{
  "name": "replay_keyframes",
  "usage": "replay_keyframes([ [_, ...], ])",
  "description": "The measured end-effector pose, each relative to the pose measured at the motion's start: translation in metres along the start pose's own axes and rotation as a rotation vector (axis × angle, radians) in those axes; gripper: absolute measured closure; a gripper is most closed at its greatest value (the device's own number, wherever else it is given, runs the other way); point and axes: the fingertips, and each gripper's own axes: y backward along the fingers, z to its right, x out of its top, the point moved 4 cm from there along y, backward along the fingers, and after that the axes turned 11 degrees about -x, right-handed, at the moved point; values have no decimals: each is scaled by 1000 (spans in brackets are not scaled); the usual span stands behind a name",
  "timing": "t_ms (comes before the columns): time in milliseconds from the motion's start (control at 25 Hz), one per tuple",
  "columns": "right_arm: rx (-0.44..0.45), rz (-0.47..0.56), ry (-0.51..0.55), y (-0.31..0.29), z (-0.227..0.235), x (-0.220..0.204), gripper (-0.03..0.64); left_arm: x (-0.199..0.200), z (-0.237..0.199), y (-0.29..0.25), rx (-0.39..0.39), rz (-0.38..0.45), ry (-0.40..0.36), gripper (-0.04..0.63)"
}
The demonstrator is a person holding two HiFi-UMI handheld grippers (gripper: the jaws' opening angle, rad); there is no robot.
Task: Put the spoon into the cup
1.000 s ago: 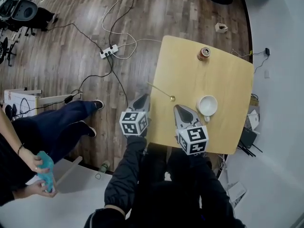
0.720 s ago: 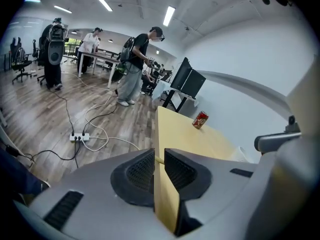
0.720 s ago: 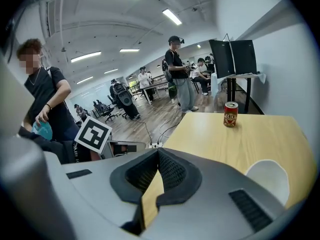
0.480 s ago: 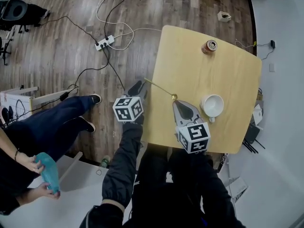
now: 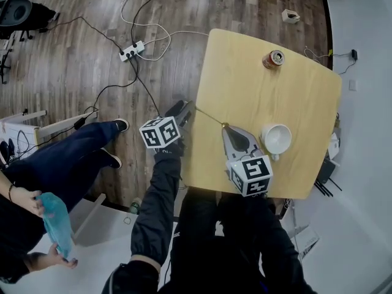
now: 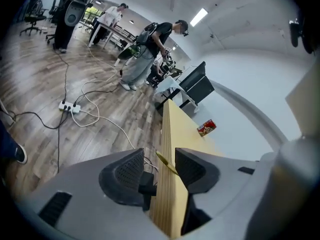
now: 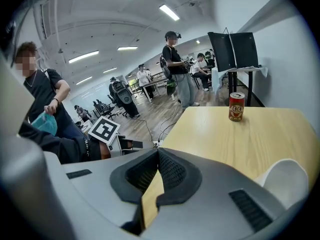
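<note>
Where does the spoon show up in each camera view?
Head view: spoon at the table's left edge, handle at the left gripper, bowl by the right gripper's tip.
Left gripper view: low centre, between jaws that have just been opening.
Right gripper view: not in it.
Shared landmark: the red can on the table, in all three.

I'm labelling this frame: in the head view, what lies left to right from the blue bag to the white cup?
In order: blue bag, power strip, spoon, white cup. The can shares the cup's span, so omitted.

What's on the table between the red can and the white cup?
Nothing. The head view shows bare table between can and cup.
</note>
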Motion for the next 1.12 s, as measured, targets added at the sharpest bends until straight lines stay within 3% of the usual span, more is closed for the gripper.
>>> replay_keyframes([
  [160,-1,-10,-4,-2,2,-4,595,-4,-4,-5,-48,6,63,414],
  [240,-1,-13,-6,-2,4,-5,595,-2,-4,-6,-67,20,81,487],
  [360,-2,-15,-7,1,6,-6,595,0,0,-4,-88,41,90,508],
  [640,6,-1,-14,15,5,-4,595,13,26,16,-158,157,113,549],
  [1120,-3,49,-18,72,23,-2,595,8,108,52,-170,283,53,561],
])
